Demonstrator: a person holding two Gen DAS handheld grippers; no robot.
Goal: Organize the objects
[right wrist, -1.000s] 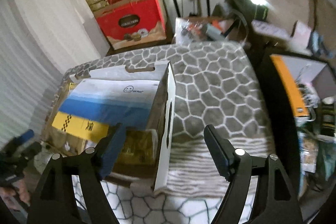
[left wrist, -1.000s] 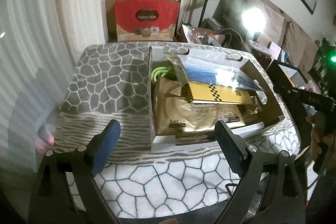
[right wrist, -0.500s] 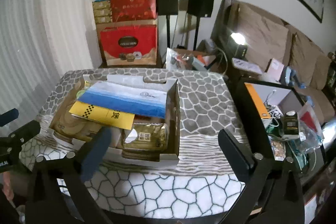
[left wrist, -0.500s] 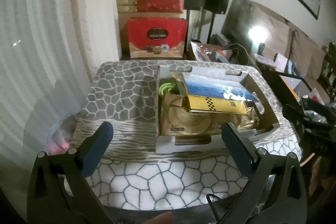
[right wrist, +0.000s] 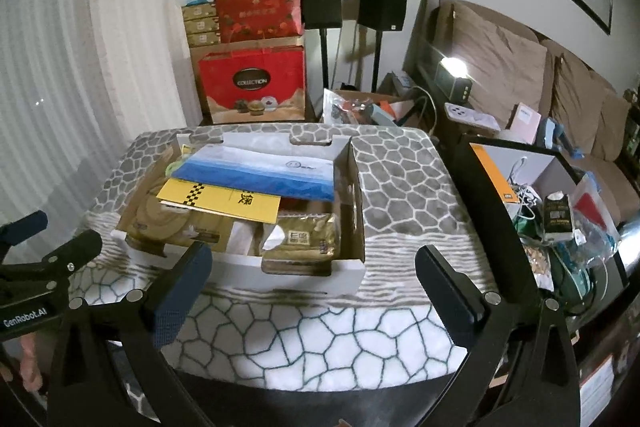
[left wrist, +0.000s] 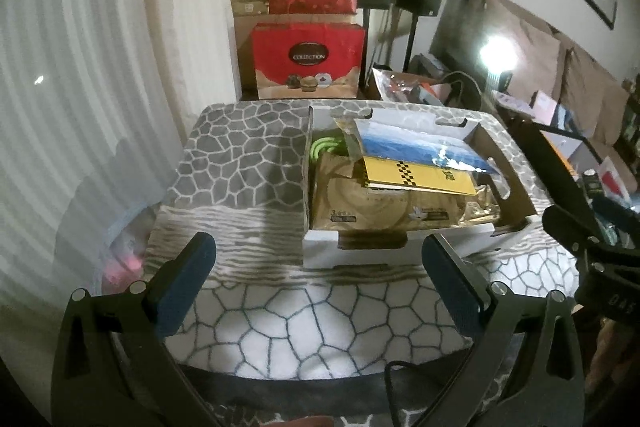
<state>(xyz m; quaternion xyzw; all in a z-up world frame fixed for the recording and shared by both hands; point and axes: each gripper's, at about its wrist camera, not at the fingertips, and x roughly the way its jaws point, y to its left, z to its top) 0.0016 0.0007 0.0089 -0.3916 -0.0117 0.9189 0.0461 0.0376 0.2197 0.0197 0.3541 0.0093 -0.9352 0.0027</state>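
Note:
A white cardboard box (left wrist: 360, 259) (right wrist: 296, 273) stands on the stone-patterned table (left wrist: 248, 163) (right wrist: 400, 179). It holds gold tissue packs (left wrist: 368, 199) (right wrist: 308, 239), a yellow booklet (left wrist: 420, 177) (right wrist: 224, 201), a blue-and-white package (left wrist: 420, 143) (right wrist: 260, 173) and a green item (left wrist: 322, 149). My left gripper (left wrist: 318, 287) is open and empty, near the table's front edge, short of the box. My right gripper (right wrist: 314, 291) is open and empty, also in front of the box. The right gripper shows at the right in the left view (left wrist: 592, 247).
Red gift boxes (left wrist: 308, 63) (right wrist: 252, 83) and stacked cartons stand behind the table. A white curtain (left wrist: 80, 67) hangs at the left. Black speakers (right wrist: 384, 7), a sofa (right wrist: 520, 75) and a cluttered black-framed bin (right wrist: 560, 207) lie to the right.
Both grippers have pulled back and up from the box toward the table's front edge. The box now sits farther off in both views. Both stay open.

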